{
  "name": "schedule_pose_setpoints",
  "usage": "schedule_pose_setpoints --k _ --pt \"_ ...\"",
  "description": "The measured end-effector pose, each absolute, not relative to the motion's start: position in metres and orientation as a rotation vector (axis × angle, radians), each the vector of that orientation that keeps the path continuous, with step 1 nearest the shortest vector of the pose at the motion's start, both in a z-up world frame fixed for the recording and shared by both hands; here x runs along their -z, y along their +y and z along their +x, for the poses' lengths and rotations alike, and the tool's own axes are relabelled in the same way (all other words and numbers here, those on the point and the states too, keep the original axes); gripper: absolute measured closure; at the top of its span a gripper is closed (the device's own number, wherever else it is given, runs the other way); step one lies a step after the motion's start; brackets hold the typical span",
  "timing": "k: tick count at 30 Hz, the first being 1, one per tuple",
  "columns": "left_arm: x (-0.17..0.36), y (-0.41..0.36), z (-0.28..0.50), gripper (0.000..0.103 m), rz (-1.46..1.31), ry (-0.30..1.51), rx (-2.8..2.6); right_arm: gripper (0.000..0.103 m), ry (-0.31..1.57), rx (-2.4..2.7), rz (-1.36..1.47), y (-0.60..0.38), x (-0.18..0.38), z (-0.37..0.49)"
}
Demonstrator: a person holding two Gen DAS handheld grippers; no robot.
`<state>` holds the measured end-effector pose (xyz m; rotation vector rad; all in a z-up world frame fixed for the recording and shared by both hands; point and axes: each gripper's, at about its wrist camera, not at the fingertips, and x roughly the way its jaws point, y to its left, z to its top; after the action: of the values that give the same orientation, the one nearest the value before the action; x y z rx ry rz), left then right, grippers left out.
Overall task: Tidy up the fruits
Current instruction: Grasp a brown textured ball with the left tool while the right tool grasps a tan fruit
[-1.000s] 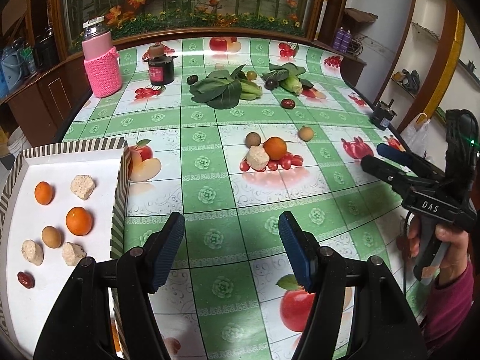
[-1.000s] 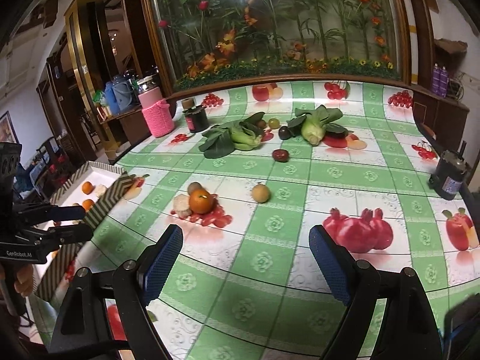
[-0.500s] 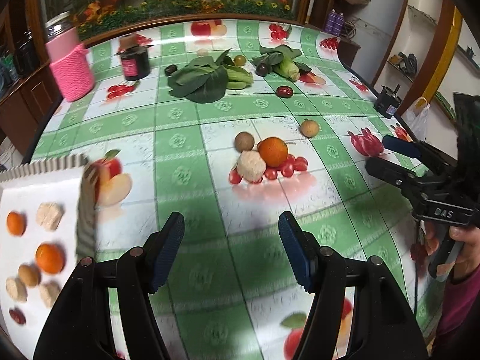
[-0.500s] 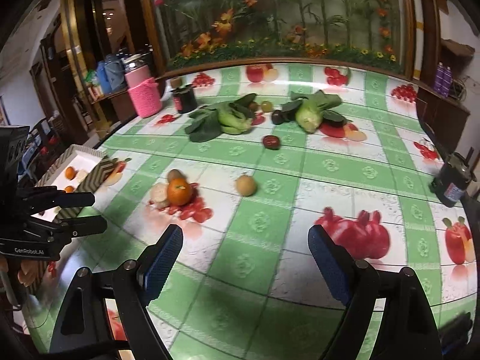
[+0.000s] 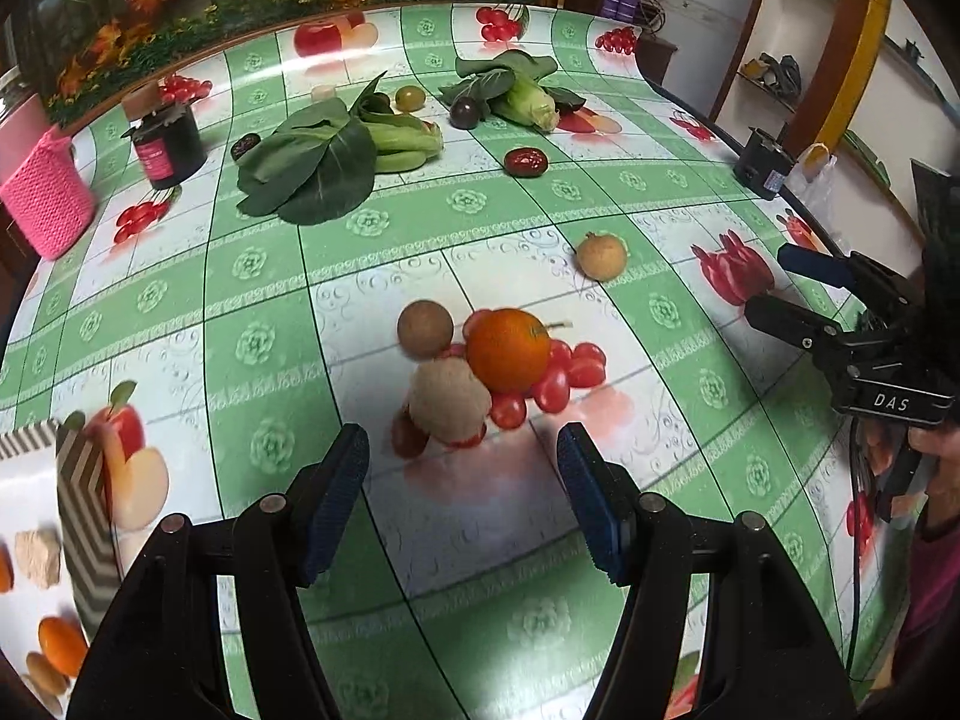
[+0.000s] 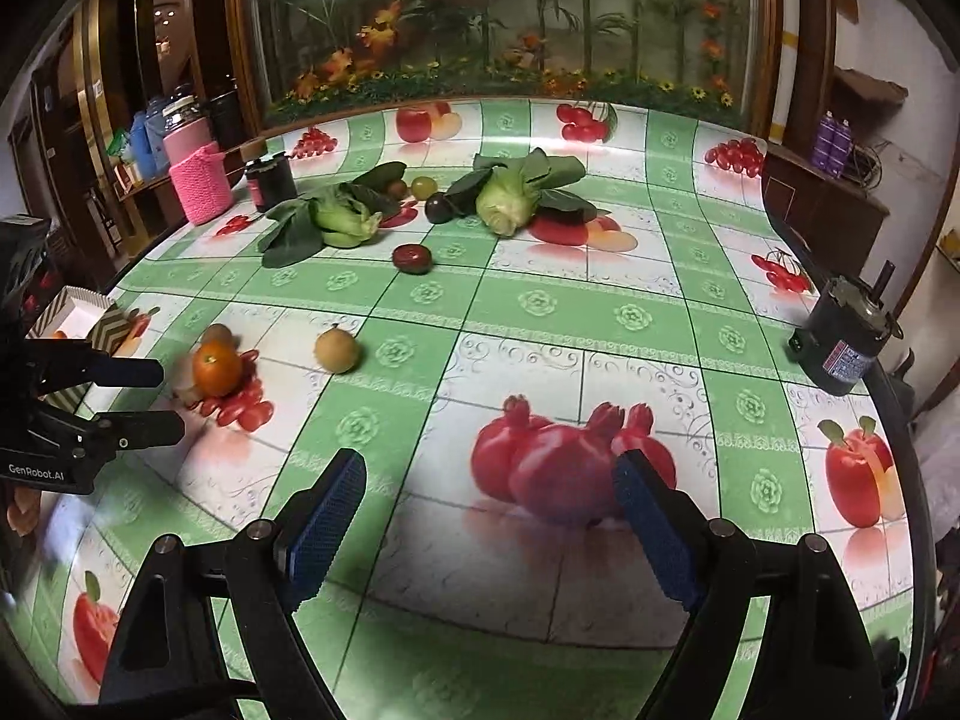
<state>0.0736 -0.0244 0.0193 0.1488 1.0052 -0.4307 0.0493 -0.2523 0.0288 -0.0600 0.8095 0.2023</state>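
An orange, a brown round fruit and a beige lumpy piece sit together mid-table, just ahead of my open, empty left gripper. A tan round fruit lies further right, and a dark red fruit beyond it. A white tray with a striped rim at the left holds several fruits. My right gripper is open and empty over a printed pomegranate. The orange and the tan fruit lie to its left.
Leafy greens, a cabbage, a dark plum and a green grape lie at the back. A black jar and a pink knitted bottle stand back left. A black motor sits at the right edge.
My left gripper has moved right and forward from beside the tray toward the orange cluster. My right gripper has shifted slightly right and nearer the table. Both stay open.
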Motion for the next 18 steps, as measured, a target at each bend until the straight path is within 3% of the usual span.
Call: schedule_pose_setpoints --k 8,14,18 --pt "-0.013 -0.027 0.083 0.039 0.153 1.001 0.437 0.018 0.791 -0.334 -0.072 -0.219 -0.043 0.07" --pt "-0.013 -0.028 0.087 0.039 0.159 0.997 0.439 0.036 0.841 -0.405 -0.126 -0.185 -0.034 0.101" --pt "-0.013 -0.029 0.088 0.039 0.167 0.989 0.438 0.06 0.891 -0.406 -0.159 -0.175 -0.021 0.116"
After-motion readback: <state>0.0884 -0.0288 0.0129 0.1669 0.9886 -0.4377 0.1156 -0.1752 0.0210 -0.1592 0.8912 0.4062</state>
